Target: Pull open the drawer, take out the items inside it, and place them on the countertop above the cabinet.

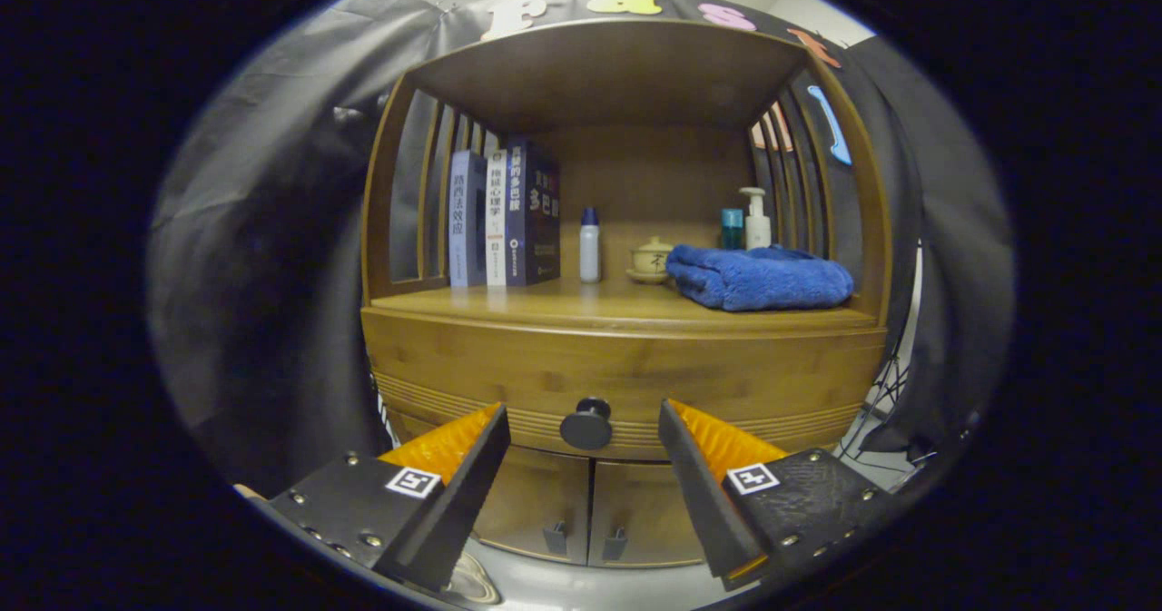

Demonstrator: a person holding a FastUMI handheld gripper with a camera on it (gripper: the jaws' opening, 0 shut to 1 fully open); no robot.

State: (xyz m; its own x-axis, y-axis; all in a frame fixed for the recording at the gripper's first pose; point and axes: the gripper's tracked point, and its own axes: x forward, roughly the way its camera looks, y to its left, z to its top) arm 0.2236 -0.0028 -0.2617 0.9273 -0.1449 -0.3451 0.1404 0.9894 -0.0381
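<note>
Looking ahead, I see the drawer [626, 370] shut, and its round knob [585, 424] sits right between my fingers but a bit beyond them. My gripper [585, 422] is spread wide, touching nothing. A blue towel [761, 278] lies on the countertop [545, 304] above.

From my feed the drawer [626, 366] is closed, contents hidden. The blue towel [761, 277] covers the bases of two bottles [744, 223] and part of the cup [650, 260]. Gripper [585, 420] finger bases are cut off.
</note>
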